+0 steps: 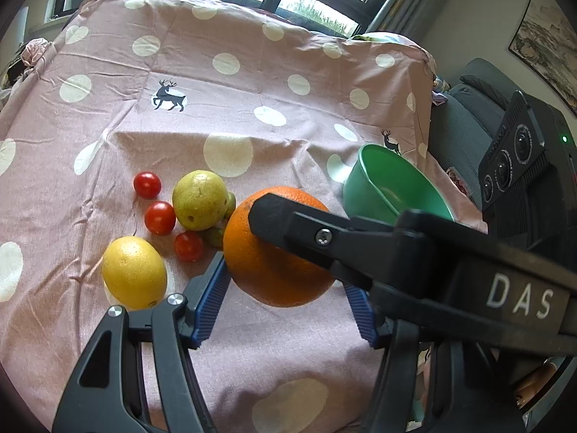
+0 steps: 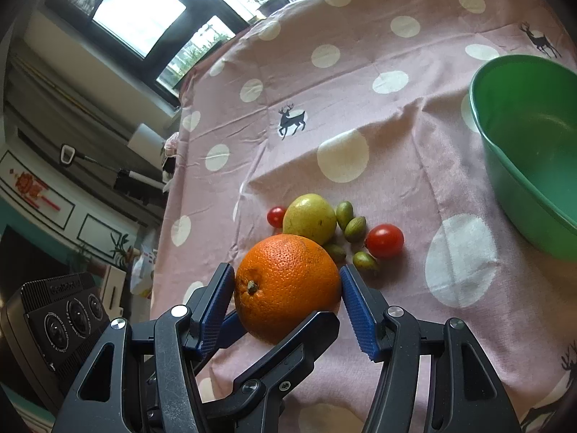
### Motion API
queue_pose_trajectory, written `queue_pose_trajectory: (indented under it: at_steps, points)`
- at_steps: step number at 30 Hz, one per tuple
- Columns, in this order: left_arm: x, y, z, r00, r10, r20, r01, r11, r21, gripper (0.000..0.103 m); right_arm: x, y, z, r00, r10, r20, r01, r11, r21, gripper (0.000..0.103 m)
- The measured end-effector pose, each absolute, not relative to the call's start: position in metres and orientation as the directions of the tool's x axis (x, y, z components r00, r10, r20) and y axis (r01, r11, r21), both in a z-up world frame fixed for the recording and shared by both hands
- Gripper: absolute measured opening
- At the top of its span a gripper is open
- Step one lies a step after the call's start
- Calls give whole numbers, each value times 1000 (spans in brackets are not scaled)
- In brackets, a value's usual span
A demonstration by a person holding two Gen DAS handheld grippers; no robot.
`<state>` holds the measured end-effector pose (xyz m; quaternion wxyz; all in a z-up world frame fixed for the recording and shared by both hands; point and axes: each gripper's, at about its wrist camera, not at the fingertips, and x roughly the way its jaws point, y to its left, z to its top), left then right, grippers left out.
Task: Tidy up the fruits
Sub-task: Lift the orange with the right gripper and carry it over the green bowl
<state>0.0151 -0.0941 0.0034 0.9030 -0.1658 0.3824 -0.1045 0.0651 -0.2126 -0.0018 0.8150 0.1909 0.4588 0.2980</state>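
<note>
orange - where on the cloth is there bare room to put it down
Free: the cloth between the green bowl and the fruit cluster, the stretch beyond the pear toward the windows, and the bowl's inside. Crowded: around the pear, with cherry tomatoes, small green fruits and the lemon packed close beside the orange.

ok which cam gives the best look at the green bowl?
Right wrist view: the green bowl is large, with its rim and empty inside unobstructed, though cropped at the frame's right edge. The left wrist view shows the bowl smaller, its near side hidden behind the other gripper.
</note>
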Motion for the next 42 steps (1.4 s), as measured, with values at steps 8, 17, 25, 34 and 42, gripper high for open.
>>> queue_pose_trajectory:
  at_steps: [8, 17, 25, 34, 42]
  points:
    - [19, -103, 12, 699, -329, -635, 103, 925, -366, 62, 61, -223, 8, 440, 656, -612, -315, 752, 579, 63]
    - [32, -121, 30, 708, -351, -613, 170, 927, -334, 62, 65, -244, 25, 501, 652, -569, -296, 747, 596, 63]
    - [47, -133, 58, 714, -369, -595, 227, 926, -301, 62, 74, -258, 49, 547, 642, -537, -294, 748, 594, 63]
    - [65, -151, 94, 743, -400, -537, 302, 916, -264, 62, 84, -277, 92, 628, 609, -485, -310, 768, 561, 63]
    - [78, -172, 76, 704, -443, -555, 351, 896, -271, 62, 91, -296, 79, 663, 580, -474, -264, 773, 577, 63]
